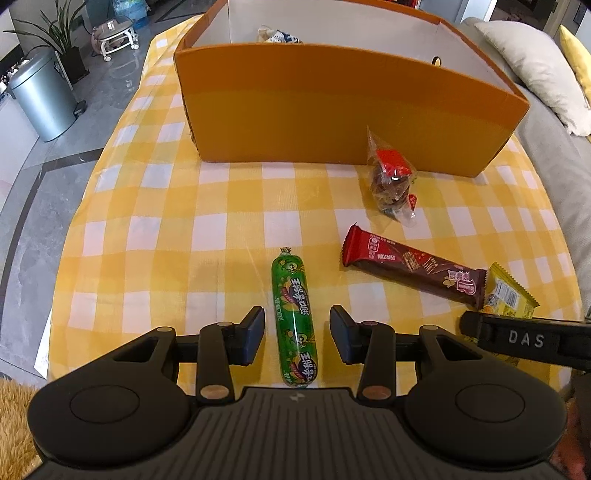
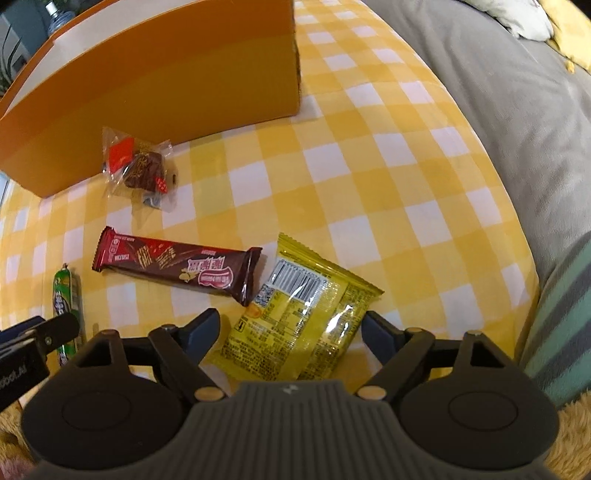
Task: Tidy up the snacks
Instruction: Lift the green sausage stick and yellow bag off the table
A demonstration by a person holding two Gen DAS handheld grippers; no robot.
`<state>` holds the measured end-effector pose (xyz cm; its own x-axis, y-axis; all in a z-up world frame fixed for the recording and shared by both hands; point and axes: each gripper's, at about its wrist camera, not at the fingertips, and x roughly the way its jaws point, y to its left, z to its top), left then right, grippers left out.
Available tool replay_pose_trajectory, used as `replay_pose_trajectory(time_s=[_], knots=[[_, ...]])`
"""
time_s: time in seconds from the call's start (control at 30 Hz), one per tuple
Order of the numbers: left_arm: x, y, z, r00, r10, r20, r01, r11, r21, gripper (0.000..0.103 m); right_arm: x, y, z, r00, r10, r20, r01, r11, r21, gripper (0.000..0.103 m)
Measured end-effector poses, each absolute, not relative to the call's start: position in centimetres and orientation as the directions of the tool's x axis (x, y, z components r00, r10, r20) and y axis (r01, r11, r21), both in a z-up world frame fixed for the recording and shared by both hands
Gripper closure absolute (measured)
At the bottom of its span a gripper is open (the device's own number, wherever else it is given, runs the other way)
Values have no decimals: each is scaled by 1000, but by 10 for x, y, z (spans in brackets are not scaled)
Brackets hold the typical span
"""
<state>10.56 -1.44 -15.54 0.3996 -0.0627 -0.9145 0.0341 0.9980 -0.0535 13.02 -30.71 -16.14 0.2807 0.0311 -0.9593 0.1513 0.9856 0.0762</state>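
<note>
Up front in the left wrist view, the left tongs [image 1: 297, 334] stand released, their two dark pads either side of a green sausage stick [image 1: 294, 319] without touching it. That stick lies lengthwise on the yellow-and-white checked surface [image 1: 155, 229]; its wrapper carries cartoon corn figures and white Chinese characters, too distorted for me to read. To the right lies a red-and-brown wafer bar [image 1: 413, 266] with small white lettering I cannot make out. Just beyond its far end, a yellow packet [image 1: 511, 293] shows a barcode, partly hidden by the right tongs' finger, which bears the letters "DAS". Close against the front wall of the orange cardboard box [image 1: 332, 110] sits a clear bag of brown snacks [image 1: 393, 177] with a red label. Inside the box, by the back wall, a small white-and-blue packet [image 1: 280, 36] is visible. On the floor to the left stands a grey bin [image 1: 40, 96]

Next, in the right wrist view, the right tongs [image 2: 290, 334] are released, spread around the near end of the yellow packet [image 2: 299, 314], whose back shows a barcode and fine print too small to read. The wafer bar [image 2: 173, 267] lies just to its left, with a pink oval logo. The clear bag [image 2: 142, 170] rests beside the box [image 2: 166, 85]. At the left edge, the sausage stick [image 2: 66, 295] lies partly behind the left tongs' finger
</note>
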Motion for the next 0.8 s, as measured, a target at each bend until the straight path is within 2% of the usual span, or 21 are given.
replay_pose_trajectory(time_s=[0.2,0.53,0.6,0.67,0.73,0.8], knots=[[107,-13,-157,385,-69,-920,31,998,-61,54,126,-305,-160,261,-1,-965,70,997,18,35],[112,-19,-164,341,-49,-939,23,999,-44,54,120,-314,-158,265,31,-964,2,999,33,43],[113,-19,-165,333,-63,-941,20,998,-60,58,119,-316,-158,264,40,-964,11,999,44,44],[114,-18,-167,323,-62,-944,11,998,-62,70,119,-320,-157,262,53,-964,24,998,61,44],[114,-17,-168,322,-54,-945,9,999,-54,75,118,-324,-156,262,63,-963,36,997,74,44],[113,-18,-168,320,-58,-946,14,998,-57,78,118,-327,-155,263,67,-962,47,996,82,44]])
